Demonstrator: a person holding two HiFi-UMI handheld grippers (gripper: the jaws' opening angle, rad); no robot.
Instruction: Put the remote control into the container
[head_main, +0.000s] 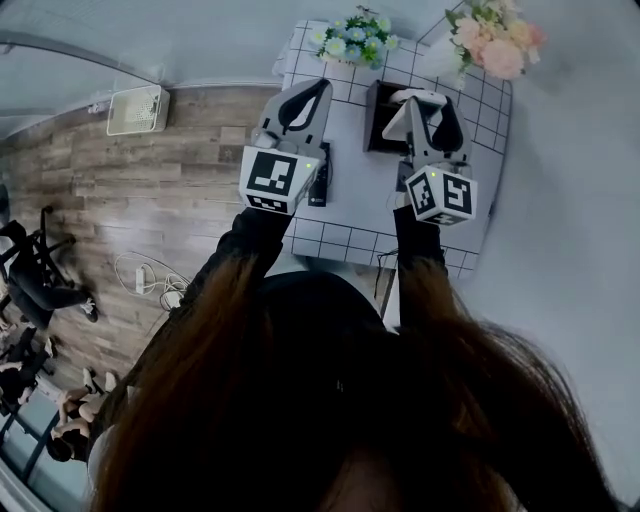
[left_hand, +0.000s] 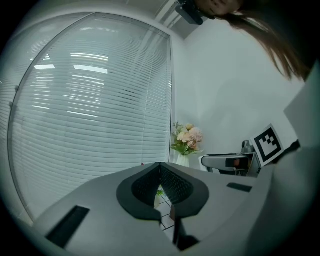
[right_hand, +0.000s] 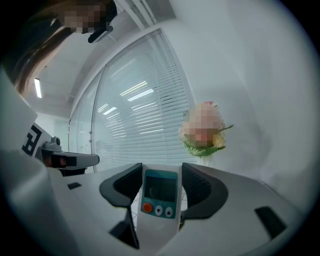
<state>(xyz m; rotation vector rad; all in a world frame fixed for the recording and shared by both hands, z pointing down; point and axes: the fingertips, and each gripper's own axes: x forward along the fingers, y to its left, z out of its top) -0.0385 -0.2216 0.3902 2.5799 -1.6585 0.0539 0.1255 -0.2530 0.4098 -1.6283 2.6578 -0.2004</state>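
Note:
My right gripper (head_main: 425, 100) is shut on a white remote control (right_hand: 160, 197) with a teal-framed screen and an orange button. The remote stands upright between the jaws. It shows white at the gripper's tips (head_main: 420, 97), above the black container (head_main: 379, 122) on the grid-patterned table (head_main: 350, 230). My left gripper (head_main: 316, 90) hovers to the left of the container, its jaws shut tip to tip with nothing between them (left_hand: 160, 167). A slim black object (head_main: 320, 177) lies on the cloth beside the left gripper.
A vase of blue and white flowers (head_main: 356, 38) stands at the table's far edge, and a pink bouquet (head_main: 496, 40) at the far right corner. A wall runs along the right. Wooden floor with a white box (head_main: 136, 109) lies to the left.

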